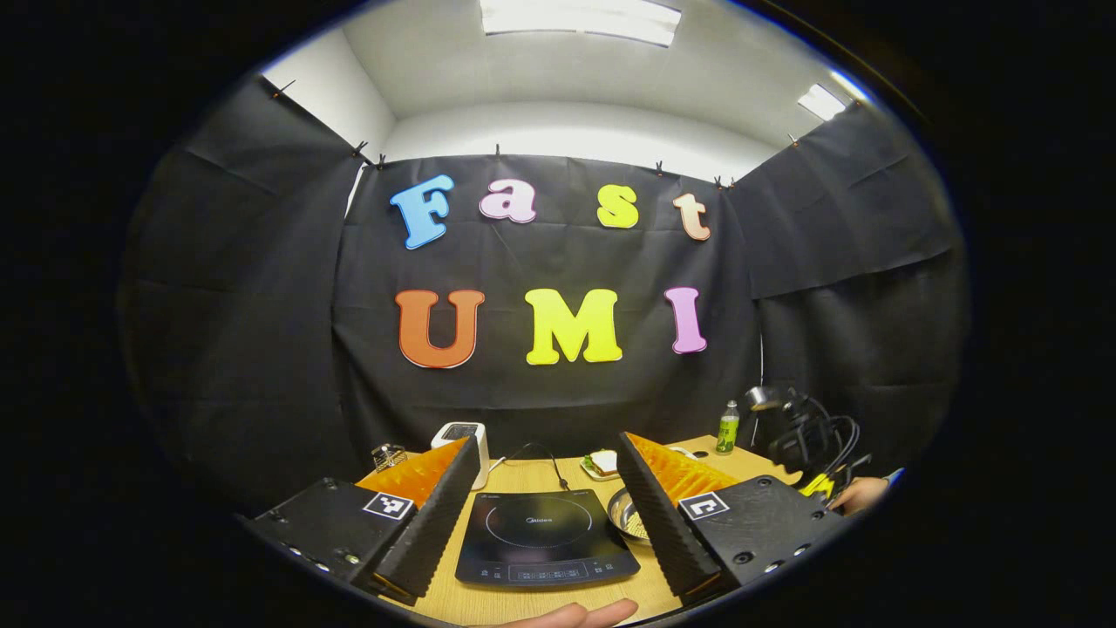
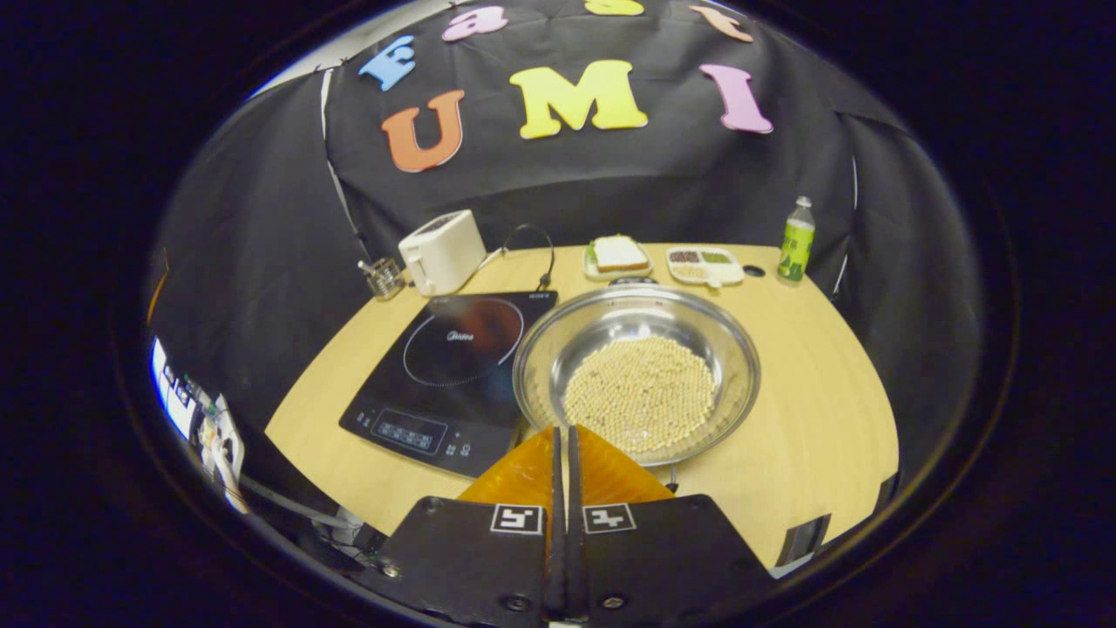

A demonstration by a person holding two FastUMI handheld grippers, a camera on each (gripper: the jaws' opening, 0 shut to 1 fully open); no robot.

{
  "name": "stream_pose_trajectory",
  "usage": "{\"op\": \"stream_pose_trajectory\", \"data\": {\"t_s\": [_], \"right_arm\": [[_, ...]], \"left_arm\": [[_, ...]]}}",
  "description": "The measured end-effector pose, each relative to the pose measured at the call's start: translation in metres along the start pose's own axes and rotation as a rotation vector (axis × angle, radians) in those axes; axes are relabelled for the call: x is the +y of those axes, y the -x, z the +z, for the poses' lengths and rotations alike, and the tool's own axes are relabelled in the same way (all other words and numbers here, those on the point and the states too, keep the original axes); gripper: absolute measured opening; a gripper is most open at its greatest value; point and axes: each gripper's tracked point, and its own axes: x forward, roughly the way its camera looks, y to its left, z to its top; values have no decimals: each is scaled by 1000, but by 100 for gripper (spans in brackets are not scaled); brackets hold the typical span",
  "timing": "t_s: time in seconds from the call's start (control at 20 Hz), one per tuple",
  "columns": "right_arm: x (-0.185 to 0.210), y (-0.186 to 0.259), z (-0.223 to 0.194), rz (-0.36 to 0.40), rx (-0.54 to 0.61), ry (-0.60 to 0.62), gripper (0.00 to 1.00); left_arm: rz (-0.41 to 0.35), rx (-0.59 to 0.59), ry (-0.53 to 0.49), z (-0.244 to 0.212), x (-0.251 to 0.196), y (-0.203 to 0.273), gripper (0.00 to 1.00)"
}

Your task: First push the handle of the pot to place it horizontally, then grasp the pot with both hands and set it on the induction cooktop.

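Hovering low in the left gripper view, the left gripper (image 1: pixel 547 475) gapes wide, holding nothing, the cooktop (image 1: pixel 545 536) between its fingers. Bottom centre of the right gripper view, the right gripper (image 2: pixel 563 440) is pinched closed and empty, its tips at the pot (image 2: pixel 636 379) rim, handle hidden.

One pot (image 2: pixel 636 375) of beans, one cooktop (image 2: pixel 449 371) at its nine o'clock, one toaster (image 2: pixel 442 250), one glass (image 2: pixel 382 277), one bottle (image 2: pixel 795 240) at two o'clock, two plates (image 2: pixel 617 257).
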Motion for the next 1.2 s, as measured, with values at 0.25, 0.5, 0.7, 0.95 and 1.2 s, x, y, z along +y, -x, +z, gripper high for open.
{"op": "stream_pose_trajectory", "data": {"t_s": [0.25, 0.5, 0.7, 0.95, 1.2], "right_arm": [[10, -22, -32, 2, 81, 9, 4], [2, -44, -47, -14, 124, -20, 1], [-3, -48, -57, 11, 157, -74, 4], [-9, -47, -60, 12, 150, -49, 1], [-27, -43, -60, -10, 136, -25, 0]], "left_arm": [[-4, -5, 7, 3, -1, 9, 95], [-29, -14, -1, 5, -7, 16, 94], [-16, 3, 7, 1, -5, 13, 94], [-27, 10, -10, 1, -14, 14, 95], [-33, -9, -26, 9, -20, 16, 95]]}}
